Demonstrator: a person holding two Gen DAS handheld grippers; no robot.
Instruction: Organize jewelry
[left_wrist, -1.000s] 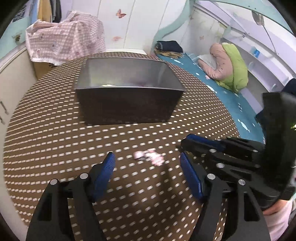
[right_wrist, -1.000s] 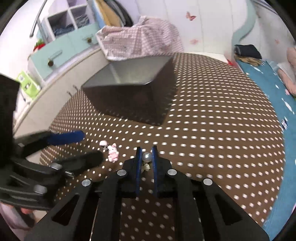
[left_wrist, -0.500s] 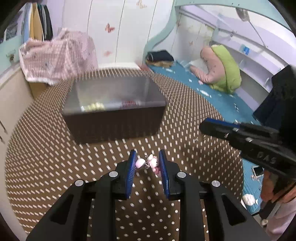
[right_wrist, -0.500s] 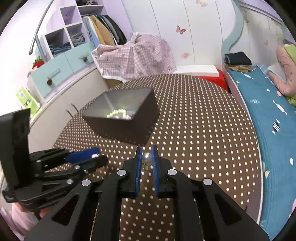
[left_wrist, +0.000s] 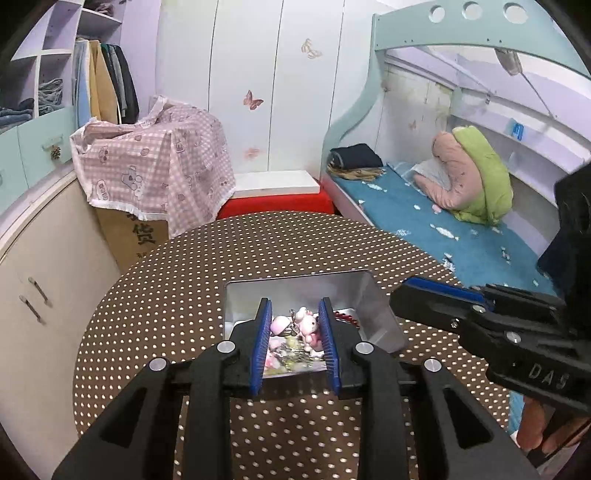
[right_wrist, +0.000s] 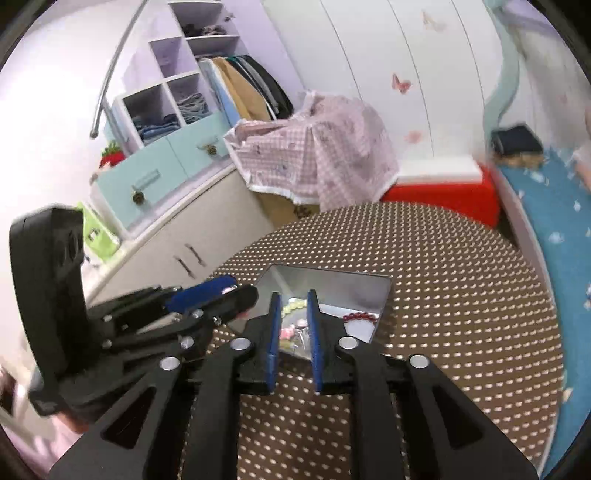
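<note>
My left gripper (left_wrist: 295, 303) hangs over the open silver-lined box (left_wrist: 376, 306) on the round brown dotted table (left_wrist: 166, 295). A pink charm keychain (left_wrist: 308, 326) spans its blue pads, touching both while the jaws are opening. My right gripper (right_wrist: 293, 295) is also above the box (right_wrist: 332, 286). Its jaws are opening with nothing pressed between them, only the box's contents showing through the gap. Inside lie a red bead bracelet (right_wrist: 360, 316) and pale green beads (right_wrist: 291, 306). Each view shows the other gripper beside the box, the right gripper (left_wrist: 400, 295) and the left gripper (right_wrist: 242, 290).
Past the table stand a pink checked cloth over a carton (left_wrist: 155, 162) and a red stool with a white top (left_wrist: 275, 199). A blue bed (left_wrist: 443, 221) runs along the right and low cabinets (left_wrist: 44, 258) along the left. A hand (left_wrist: 535, 424) holds the right gripper.
Both grippers rose from the tabletop and came over the box. The left shut on the pink charm and carried it along. The right, pinched on a small silver piece, has parted its jaws.
</note>
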